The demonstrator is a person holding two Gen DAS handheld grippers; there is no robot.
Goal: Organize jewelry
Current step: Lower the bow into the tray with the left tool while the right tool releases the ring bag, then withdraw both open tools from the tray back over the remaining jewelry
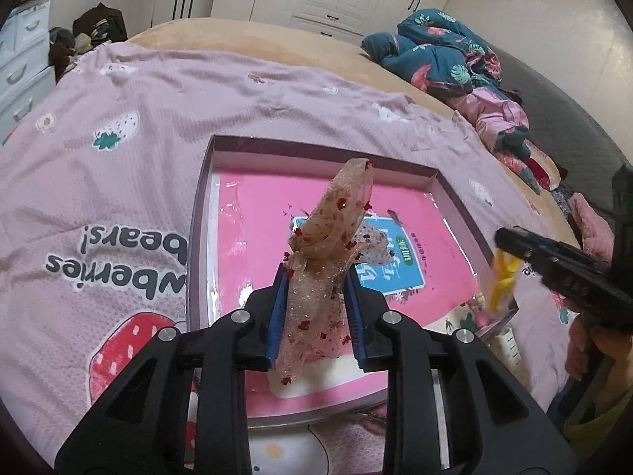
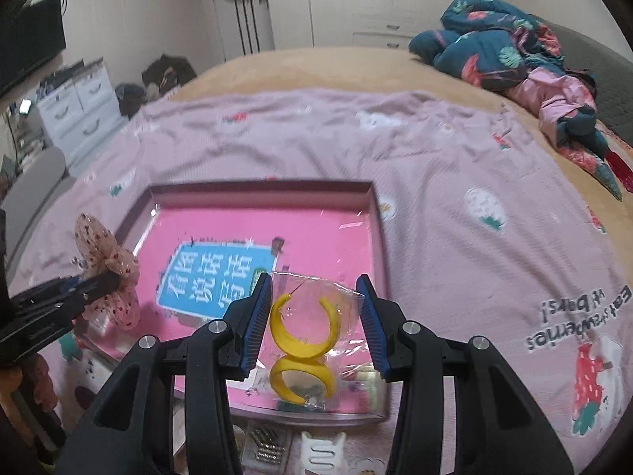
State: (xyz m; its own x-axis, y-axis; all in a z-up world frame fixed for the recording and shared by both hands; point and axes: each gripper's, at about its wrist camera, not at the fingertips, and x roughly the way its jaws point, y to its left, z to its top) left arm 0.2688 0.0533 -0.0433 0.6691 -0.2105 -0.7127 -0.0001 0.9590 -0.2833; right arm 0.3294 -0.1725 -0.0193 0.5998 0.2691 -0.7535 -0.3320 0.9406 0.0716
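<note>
My left gripper (image 1: pixel 314 277) is shut on a sheer peach bow with red specks (image 1: pixel 332 237), held above the shallow pink-lined box (image 1: pixel 205 182) on the bed. The bow also shows at the left of the right wrist view (image 2: pixel 105 261). My right gripper (image 2: pixel 314 289) holds a clear packet of yellow hoop earrings (image 2: pixel 304 336) between its blue pads (image 2: pixel 257 316), above the box's near right corner. The jaws look fairly wide, touching the packet's edges. The right gripper (image 1: pixel 510 253) with the yellow earrings (image 1: pixel 502 277) appears at the right of the left wrist view.
The box (image 2: pixel 379 213) lies on a pink strawberry-print blanket (image 2: pixel 455 182). A white hair clip (image 2: pixel 320 455) and a small packet of beads (image 2: pixel 269 447) lie near the box's front edge. Crumpled teal floral bedding (image 1: pixel 443 47) sits at the far right. White drawers (image 2: pixel 75 107) stand left.
</note>
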